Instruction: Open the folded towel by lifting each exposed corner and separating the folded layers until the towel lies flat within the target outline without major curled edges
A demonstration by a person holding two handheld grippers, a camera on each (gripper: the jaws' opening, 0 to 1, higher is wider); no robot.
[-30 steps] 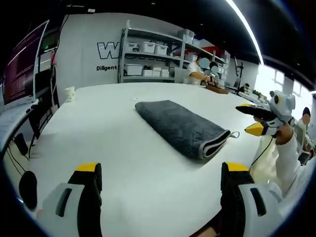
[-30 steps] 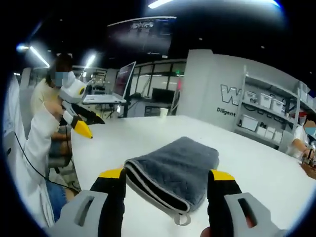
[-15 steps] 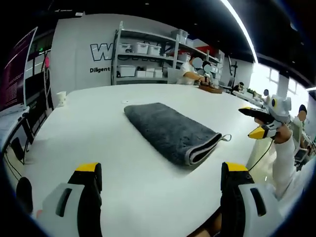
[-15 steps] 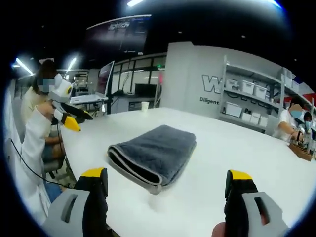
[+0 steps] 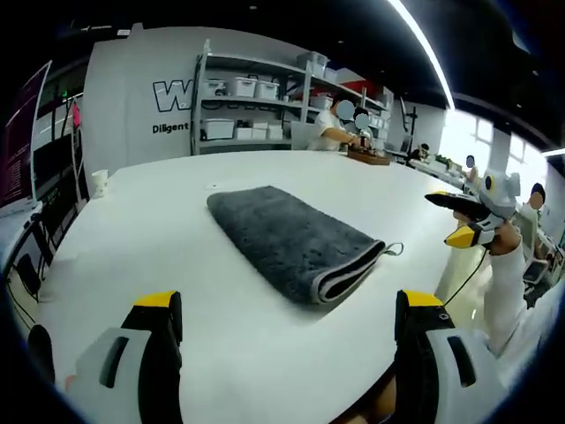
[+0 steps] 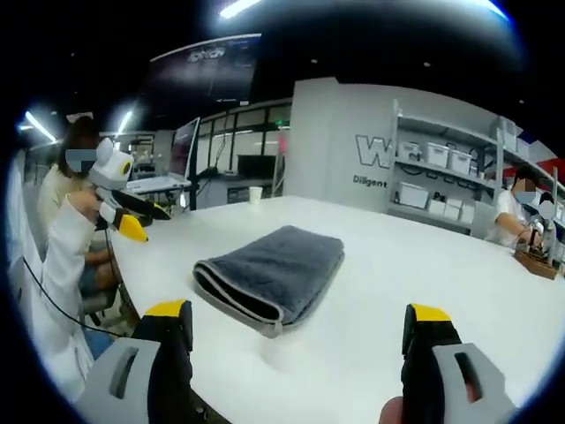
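A dark grey towel (image 5: 290, 237) lies folded on the white table (image 5: 150, 238), its layered, light-trimmed end and small loop (image 5: 395, 250) turned toward the table's near edge. My left gripper (image 5: 290, 306) hovers open over the table, short of the towel, with nothing between its jaws. In the right gripper view the same towel (image 6: 275, 270) lies ahead, folded end nearest. My right gripper (image 6: 298, 316) is open and apart from it. Each gripper also appears in the other's view, held up off the table edge: the right gripper (image 5: 459, 219) and the left gripper (image 6: 134, 217).
Shelves (image 5: 256, 106) with white bins line the back wall. A paper cup (image 5: 99, 182) stands near the table's far left edge, with monitors beyond it. People work at a bench (image 5: 366, 155) behind. A white-sleeved arm (image 6: 62, 256) sits at the table edge.
The right gripper's jaws spread wider and it drew back from the towel's folded end. The left gripper view shifted slightly. The towel has stayed folded in place.
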